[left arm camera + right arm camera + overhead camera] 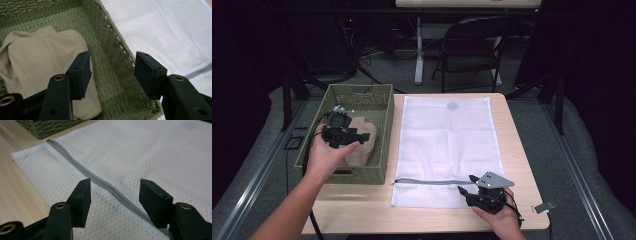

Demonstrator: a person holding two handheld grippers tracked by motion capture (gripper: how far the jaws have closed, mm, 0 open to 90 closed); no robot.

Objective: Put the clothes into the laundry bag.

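- High view: the left gripper (343, 131) is hovering over the cloth (362, 142) lying in the basket (384, 125), so the step in hand looks like the reach for the cloth. The right gripper (468, 187) is waiting at the near end of the mesh bag (447, 145), by the zip (427, 182).
- Left gripper view: the jaws are standing apart, holding nothing, with the cloth (42, 65) below the 1 jaw and the bare basket (110, 65) floor between the 2. The next move probably calls for sinking onto a fold and closing.
- Right gripper view: the jaws are gaping over the zip (100, 181), gripping nothing (the bag (155, 152) is lying flat and looks empty, its zip seemingly closed).
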